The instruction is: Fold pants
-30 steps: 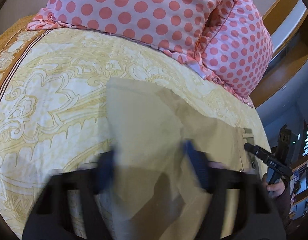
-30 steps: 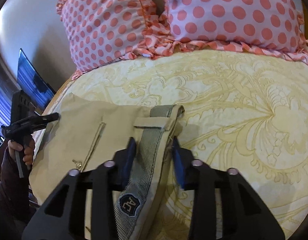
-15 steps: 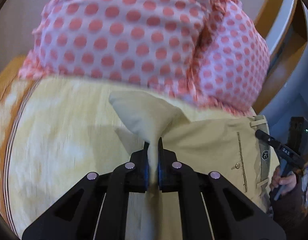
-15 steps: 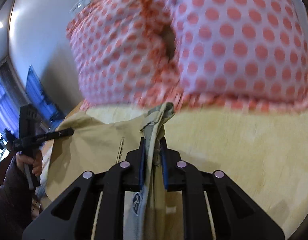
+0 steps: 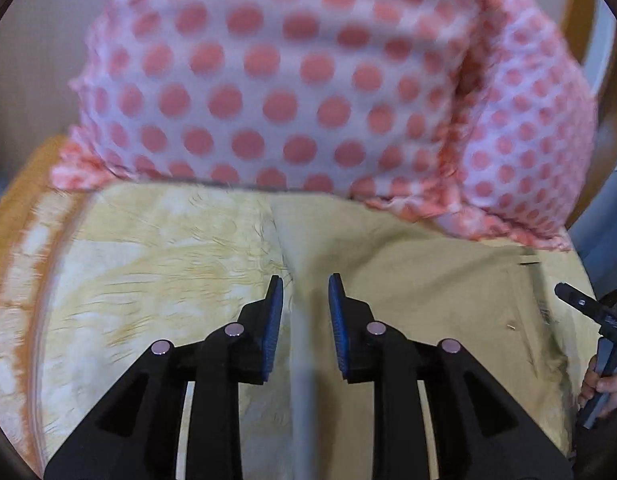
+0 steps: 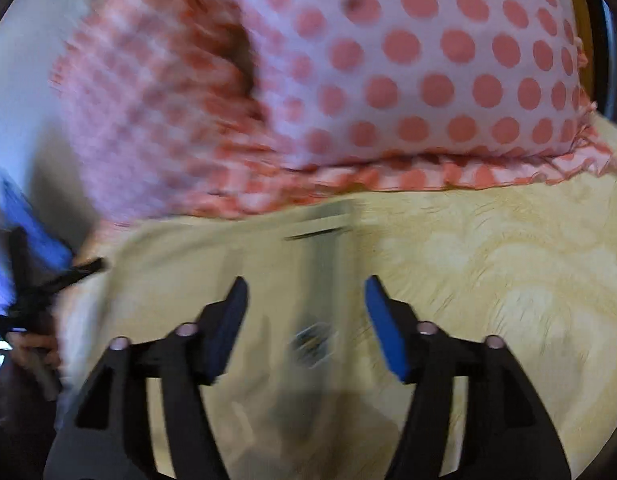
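Both grippers have let go of the pants [image 5: 420, 292]. Left gripper [image 5: 305, 296] and right gripper [image 6: 306, 300] now gape open above the cloth.

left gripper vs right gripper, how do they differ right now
The left gripper is open a little; the right gripper gapes far wider. The left gripper sits over the plain folded edge of the pants; the right gripper sits over the waistband end with its belt loop. The right wrist view is more motion-blurred. Both have blue pads, hold nothing, and point toward the polka-dot pillows.
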